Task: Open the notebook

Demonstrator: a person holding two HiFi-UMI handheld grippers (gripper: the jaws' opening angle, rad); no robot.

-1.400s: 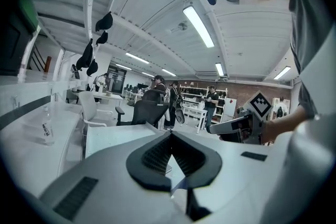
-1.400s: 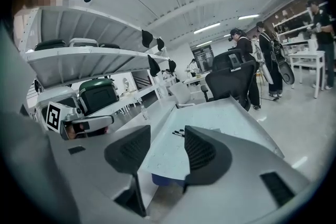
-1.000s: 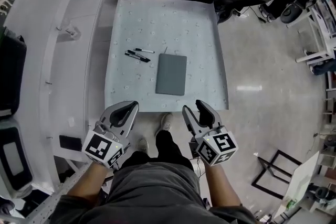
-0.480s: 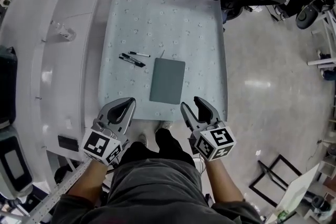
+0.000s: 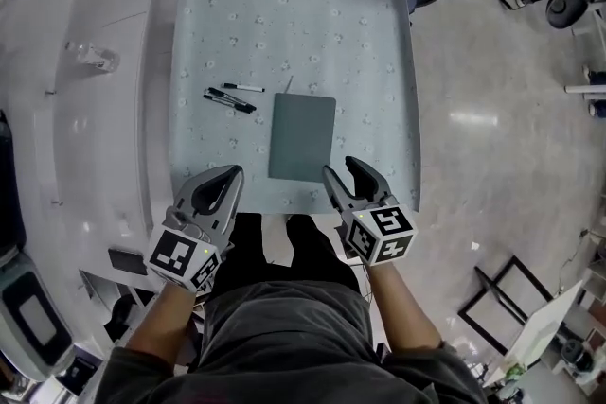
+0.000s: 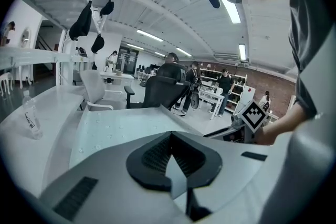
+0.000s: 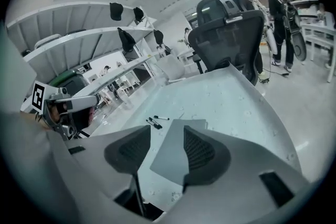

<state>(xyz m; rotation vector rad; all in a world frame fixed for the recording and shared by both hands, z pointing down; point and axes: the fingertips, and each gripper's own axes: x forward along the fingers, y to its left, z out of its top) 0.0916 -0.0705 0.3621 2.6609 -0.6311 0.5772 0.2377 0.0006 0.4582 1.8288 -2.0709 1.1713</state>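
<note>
Notebook lies closed and flat on the desk, pens just off its far-left corner. Right claw hovers at the desk's near edge, close to the notebook's near-right corner, jaws spread wide with nothing gripped, the grey cover showing through the gap. Left claw hangs at the near-left edge, jaws pressed together, empty

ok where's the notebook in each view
Head view: notebook lies closed, mid-table, towards the near edge.
Left gripper view: not in it.
Right gripper view: notebook sits low centre.
Shared landmark: the pale patterned table, seen in all three views.
</note>
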